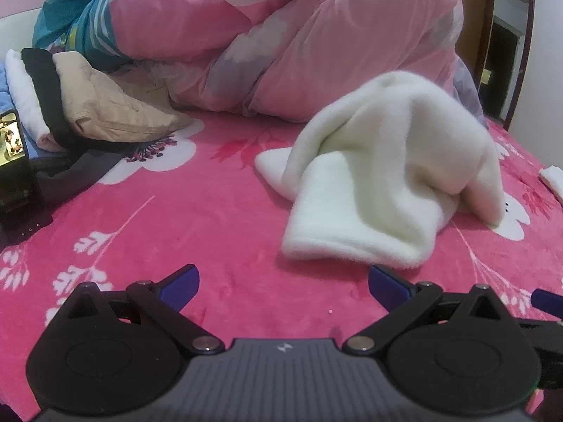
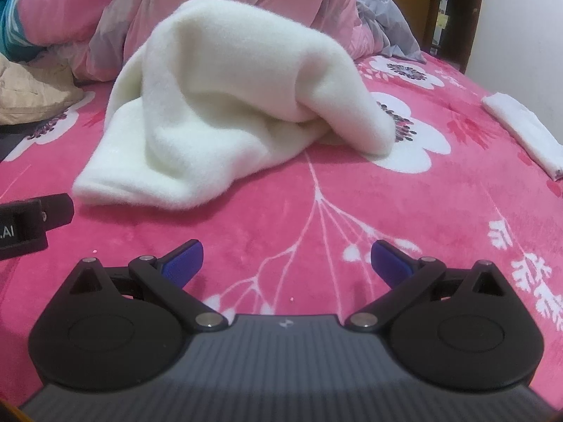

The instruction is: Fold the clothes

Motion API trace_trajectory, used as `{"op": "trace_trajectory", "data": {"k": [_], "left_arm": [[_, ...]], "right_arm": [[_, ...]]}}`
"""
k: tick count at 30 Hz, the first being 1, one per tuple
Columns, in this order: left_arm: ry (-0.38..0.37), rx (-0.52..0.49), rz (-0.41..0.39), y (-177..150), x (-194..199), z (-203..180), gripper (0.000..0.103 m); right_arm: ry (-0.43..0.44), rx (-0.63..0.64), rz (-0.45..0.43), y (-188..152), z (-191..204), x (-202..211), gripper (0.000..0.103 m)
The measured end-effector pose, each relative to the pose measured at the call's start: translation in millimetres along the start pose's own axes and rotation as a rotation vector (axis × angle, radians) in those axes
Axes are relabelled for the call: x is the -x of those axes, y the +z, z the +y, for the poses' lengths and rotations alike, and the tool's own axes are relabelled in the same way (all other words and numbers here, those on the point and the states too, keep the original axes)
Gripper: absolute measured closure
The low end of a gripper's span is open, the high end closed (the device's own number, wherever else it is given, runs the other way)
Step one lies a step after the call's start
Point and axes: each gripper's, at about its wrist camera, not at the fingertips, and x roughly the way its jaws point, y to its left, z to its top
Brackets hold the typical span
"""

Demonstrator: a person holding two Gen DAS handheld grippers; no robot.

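Left wrist view, left to right: phone (image 1: pixel 14 161) propped upright at far left edge, screen lit. Behind it a stack of folded clothes (image 1: pixel 91 102): white, black, beige layers. Pink quilt (image 1: pixel 281 35) bunched along the back of the bed. Left tool (image 1: pixel 283 283) low over the pink floral bed cover (image 1: pixel 176 211), blue fingers (image 1: pixel 181 286) spread wide apart, nothing between them. White fleece garment (image 1: pixel 383 176) lies crumpled right of centre on the cover, just ahead of the right finger, not touching it. Long axis runs roughly from near-left hem to far-right, humped in the middle; flat hemmed end points toward the camera, one limp fold drops off to the right. Small white folded piece (image 1: pixel 552 179) at far right edge.

Right wrist view, left to right: black body of the other tool pokes in at the left edge. Same white fleece garment (image 2: pixel 228 98) sits left of centre, hem end near-left, drooping fold pointing right onto a white flower print. Right tool (image 2: pixel 286 263) hovers over the bed cover (image 2: pixel 316 218), fingers wide apart, empty, well short of the garment. Folded white piece (image 2: pixel 524 130) at right near the bed edge.
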Motion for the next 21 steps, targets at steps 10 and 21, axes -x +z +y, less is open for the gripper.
{"op": "trace_trajectory", "data": {"k": [10, 21], "left_arm": [[-0.008, 0.012, 0.026, 3, -3, 6, 0.002], [-0.019, 0.013, 0.047, 0, -3, 8, 0.0]], "right_arm": [[0.004, -0.012, 0.003, 2, -7, -3, 0.001], [0.003, -0.016, -0.012, 4, -3, 5, 0.001]]}}
